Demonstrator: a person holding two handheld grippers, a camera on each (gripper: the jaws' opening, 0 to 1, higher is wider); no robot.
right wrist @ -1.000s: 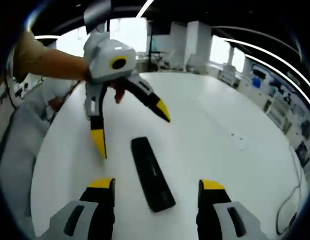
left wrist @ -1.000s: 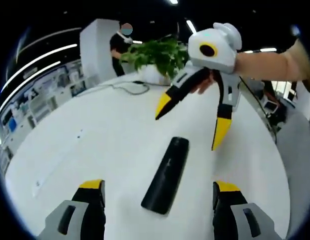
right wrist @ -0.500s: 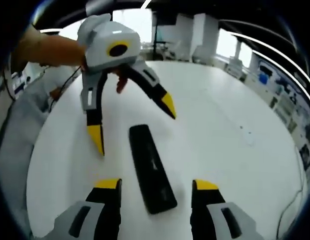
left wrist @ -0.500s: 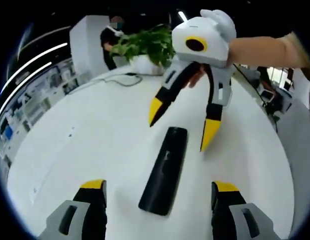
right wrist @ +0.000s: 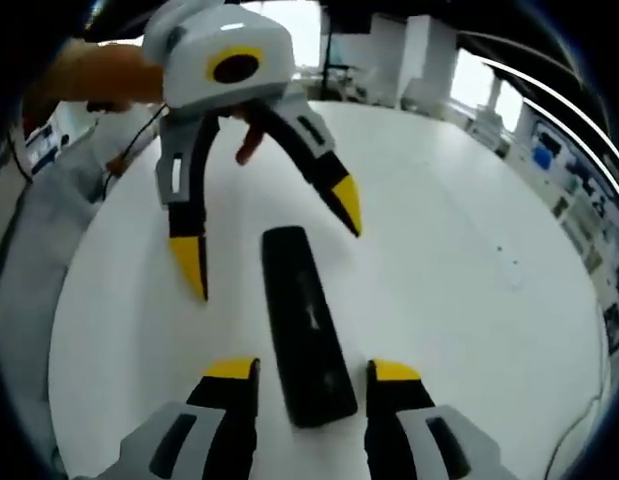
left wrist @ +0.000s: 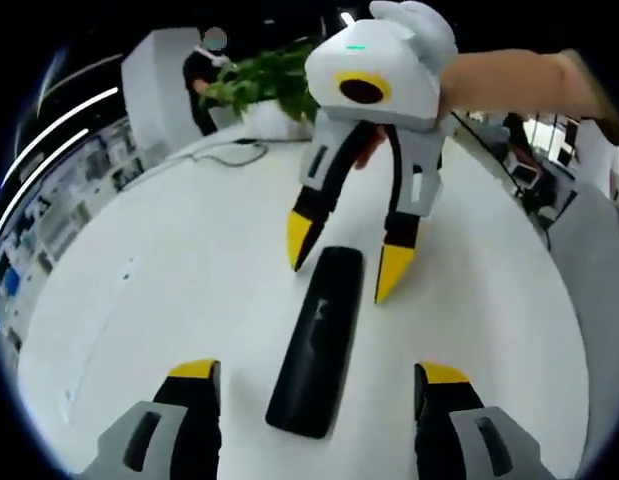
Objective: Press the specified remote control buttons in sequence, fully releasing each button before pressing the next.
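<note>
A black remote control [left wrist: 317,345] lies flat on the white table [left wrist: 169,270], its length running between my two grippers. In the left gripper view my left gripper [left wrist: 319,372] is open, its yellow-tipped jaws either side of the remote's near end and clear of it. My right gripper [left wrist: 347,255] comes down from the top, held by a hand, and stands open astride the far end. In the right gripper view the remote [right wrist: 304,320] sits between the narrow-set open jaws of my right gripper [right wrist: 313,370]. My left gripper [right wrist: 267,235] straddles the other end, spread wide.
A potted green plant [left wrist: 264,85] and a thin cable [left wrist: 234,155] sit at the table's far edge. A person [left wrist: 201,75] stands beside a white pillar [left wrist: 149,85]. The table's rounded edge [right wrist: 64,300] runs along the left in the right gripper view.
The two grippers have drawn closer together along the remote, each now astride one end. The right gripper's jaws have narrowed around its end. The remote has stayed put.
</note>
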